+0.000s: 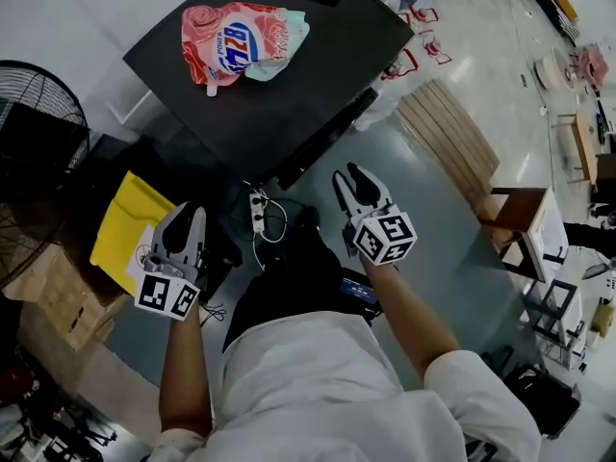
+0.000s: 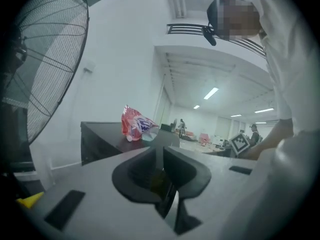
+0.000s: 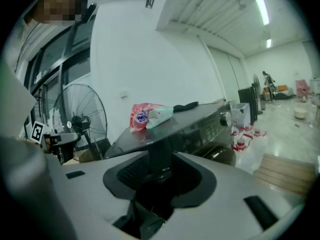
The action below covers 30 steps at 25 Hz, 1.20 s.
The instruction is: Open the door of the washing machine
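White shirt (image 1: 318, 393) fills the bottom of the head view, so the person's legs and most of the floor below are blocked out. Both arms reach forward. The left gripper (image 1: 191, 216) has its tongs pinched to a thin slit with nothing in them, which is easy to see in its own view (image 2: 162, 151). The right gripper (image 1: 348, 176) looks the same in its view (image 3: 160, 154): tongs pressed together and empty. Both hang in the air, short of the washing machine (image 1: 289, 94).

From above, the machine is mostly just its dark top, with a pink detergent bag (image 1: 241, 37) lying on it. The front face is nearly edge-on there. The door (image 3: 222, 155) only shows in the right gripper view, as a dark rounded patch under the control panel. It's half cut off by the gripper body, so I can't tell how it sits.

A fan (image 1: 34, 152) is cropped at the left edge. Some flat yellow thing (image 1: 120, 219) pokes out behind the left gripper. A power strip (image 1: 257, 210) lies on the floor between the two grippers.
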Motion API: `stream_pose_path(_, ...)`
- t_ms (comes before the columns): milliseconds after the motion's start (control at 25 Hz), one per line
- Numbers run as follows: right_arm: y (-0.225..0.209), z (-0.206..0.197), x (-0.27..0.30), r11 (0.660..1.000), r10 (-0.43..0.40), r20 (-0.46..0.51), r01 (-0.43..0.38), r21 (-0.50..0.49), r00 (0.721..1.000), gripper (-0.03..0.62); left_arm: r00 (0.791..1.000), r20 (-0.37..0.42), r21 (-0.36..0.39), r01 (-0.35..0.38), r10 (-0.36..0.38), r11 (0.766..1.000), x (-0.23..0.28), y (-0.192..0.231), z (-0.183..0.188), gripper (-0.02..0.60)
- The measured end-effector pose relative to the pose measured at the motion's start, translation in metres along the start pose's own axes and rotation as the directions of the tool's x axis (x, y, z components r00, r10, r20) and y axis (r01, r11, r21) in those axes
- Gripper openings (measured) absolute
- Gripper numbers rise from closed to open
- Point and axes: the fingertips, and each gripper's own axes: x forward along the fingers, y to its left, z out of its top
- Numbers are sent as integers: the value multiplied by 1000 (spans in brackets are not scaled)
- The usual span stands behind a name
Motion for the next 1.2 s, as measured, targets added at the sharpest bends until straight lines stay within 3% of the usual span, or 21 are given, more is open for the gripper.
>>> stream_pose_path(360,-44,-135,58,978,-73,-149,100,183,986,233,996,-60,-38,57,-59,998,22,1,-84,52)
stream_pose_path(640,-41,-224,102,965,-62,-244,121,233,968,256,988,-129,-118,74,-90,990,22,2,-163,52)
stream_pose_path(840,-32,-246,120,936,-141,-224,204,286,964,256,981,-139,-164,111,-134,980,27,-6,-191,52)
stream_pose_path(1200,-43,-248,145,911,-256,-220,311,269,941,239,975,-135,-181,149,-175,972,40,-9,-207,52)
